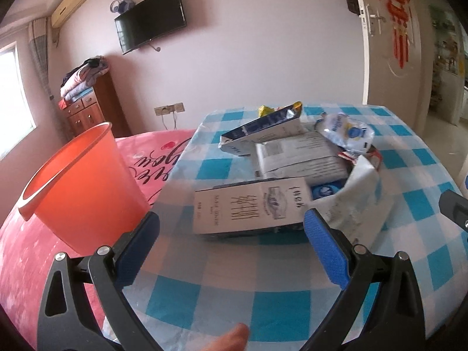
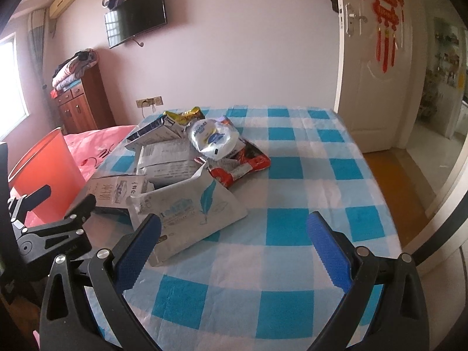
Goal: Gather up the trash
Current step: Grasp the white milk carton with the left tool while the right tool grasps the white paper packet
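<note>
A heap of trash lies on the blue-and-white checked table (image 1: pixel 278 301): a white carton with dark lettering (image 1: pixel 251 207), a white packet with small print (image 1: pixel 298 158), a dark blue carton (image 1: pixel 263 130), a crumpled clear wrapper (image 1: pixel 348 131) and a white bag with a feather print (image 2: pixel 193 213). A red snack bag (image 2: pixel 248 163) shows in the right wrist view. My left gripper (image 1: pixel 232 228) stands open just short of the white carton. My right gripper (image 2: pixel 234 228) is open too, its left finger (image 2: pixel 140 248) beside the feather bag. An orange bucket (image 1: pixel 79 181) stands left of the table.
A pink bed cover (image 1: pixel 152 152) lies behind the bucket. A wooden cabinet (image 1: pixel 84 111) with folded blankets stands by the far wall under a television (image 1: pixel 150 19). An open white door (image 2: pixel 377 58) is at the right. A fingertip (image 1: pixel 231 337) shows at the bottom of the left view.
</note>
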### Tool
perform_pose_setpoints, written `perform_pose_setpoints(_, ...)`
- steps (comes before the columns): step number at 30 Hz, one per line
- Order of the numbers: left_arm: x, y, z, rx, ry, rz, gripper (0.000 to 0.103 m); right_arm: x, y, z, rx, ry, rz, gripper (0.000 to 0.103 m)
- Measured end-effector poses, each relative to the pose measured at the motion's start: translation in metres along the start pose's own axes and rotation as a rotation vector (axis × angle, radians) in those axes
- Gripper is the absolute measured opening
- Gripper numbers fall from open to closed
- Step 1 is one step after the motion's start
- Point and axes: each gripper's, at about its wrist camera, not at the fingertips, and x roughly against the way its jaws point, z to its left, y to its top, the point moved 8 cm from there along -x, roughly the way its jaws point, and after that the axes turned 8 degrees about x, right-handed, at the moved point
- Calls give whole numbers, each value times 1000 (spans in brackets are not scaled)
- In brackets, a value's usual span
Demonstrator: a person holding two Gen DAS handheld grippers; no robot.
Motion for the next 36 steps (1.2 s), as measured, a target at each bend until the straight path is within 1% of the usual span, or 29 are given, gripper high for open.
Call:
perform_pose_setpoints(3,-7,-3,6,7,-13,22,99,-8,-3,-1,-26,25,19,98)
perform_pose_setpoints(5,-14,-8,9,12,-44,50,99,-14,-6,-1,-44,43,38,98)
perform_pose_setpoints(7,-20,-13,13,43,-72,66,99,-20,-10,0,-64,64,57,98)
perform_pose_setpoints(10,-24,-18,22,92,-96,69,99,-28,-16,1,-97,101,91,98)
perform_pose_setpoints(11,-25,-19,24,102,-102,64,99,-32,-19,2,-119,126,107,98)
perform_pose_setpoints(13,-25,-17,27,94,-95,36,99,-38,-23,3,-153,162,135,98)
perform_pose_setpoints(14,-26,-16,28,88,-88,31,99,-42,-26,4,-174,185,152,96)
perform_pose_setpoints(15,-28,-16,28,85,-93,37,99,-46,-28,6,-191,206,165,89)
perform_pose_setpoints(17,-31,-15,30,97,-104,63,99,-55,-31,10,-217,241,197,79)
perform_pose_setpoints(19,-34,-14,31,123,-120,93,99,-61,-34,12,-250,280,221,79)
perform_pose_setpoints(22,-40,-14,31,129,-149,152,99,-69,-37,15,-310,342,257,79)
perform_pose_setpoints(24,-43,-15,31,143,-180,194,99,-70,-37,17,-329,360,269,79)
perform_pose_setpoints(27,-45,-13,32,194,-225,220,99,-73,-34,21,-348,389,277,79)
perform_pose_setpoints(29,-48,-15,32,238,-267,257,99,-79,-32,25,-369,421,291,80)
perform_pose_setpoints(32,-53,-19,31,292,-302,304,99,-85,-27,28,-381,426,300,81)
perform_pose_setpoints(36,-60,-21,30,356,-321,344,99,-90,-21,29,-405,432,301,81)
